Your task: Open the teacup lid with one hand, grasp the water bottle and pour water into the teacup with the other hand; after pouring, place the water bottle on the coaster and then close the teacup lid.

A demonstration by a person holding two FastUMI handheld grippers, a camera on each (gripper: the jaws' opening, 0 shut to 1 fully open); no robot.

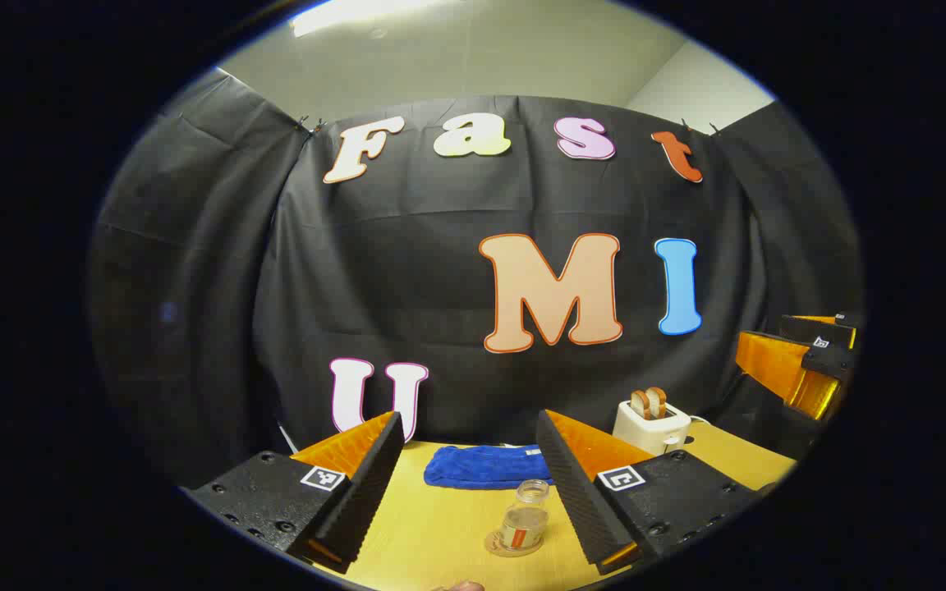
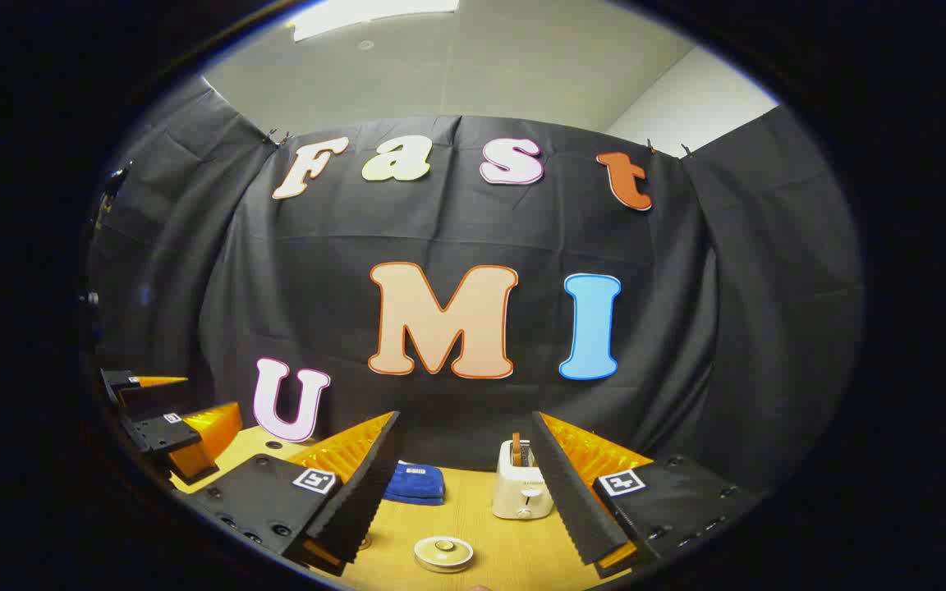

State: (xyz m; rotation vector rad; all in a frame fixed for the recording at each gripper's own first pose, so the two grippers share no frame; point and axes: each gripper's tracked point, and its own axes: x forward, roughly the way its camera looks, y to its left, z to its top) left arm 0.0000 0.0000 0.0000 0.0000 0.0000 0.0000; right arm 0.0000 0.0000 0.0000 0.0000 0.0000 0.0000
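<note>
Left gripper view: the left gripper point(image 1: 469, 484) hangs above the wooden table point(image 1: 432, 533) with its jaws spread wide and nothing between them. Seen through the gap between its fingers, a small clear water bottle point(image 1: 526, 517) stands upright on a round coaster point(image 1: 512, 546). The bottle's mouth appears open; whether a cap is on it cannot be told. Behind the bottle, a folded blue cloth point(image 1: 485, 466) lies near the back of the table. To the right of the cloth stands a white toaster point(image 1: 651, 425) with slices in its slots. At the far right edge of this view the other gripper shows in part, raised off the table.

Right gripper view: the right gripper point(image 2: 465, 484) is likewise held above the table point(image 2: 489, 558), jaws wide apart and empty. Low between its fingers sits the teacup lid point(image 2: 443, 553), a round pale disc with a small knob at its centre. Whether it rests on the teacup or directly on the table cannot be told from this angle. The toaster point(image 2: 520, 488) stands just beyond the lid, close to the right finger. The blue cloth point(image 2: 415, 483) lies to the toaster's left.
</note>
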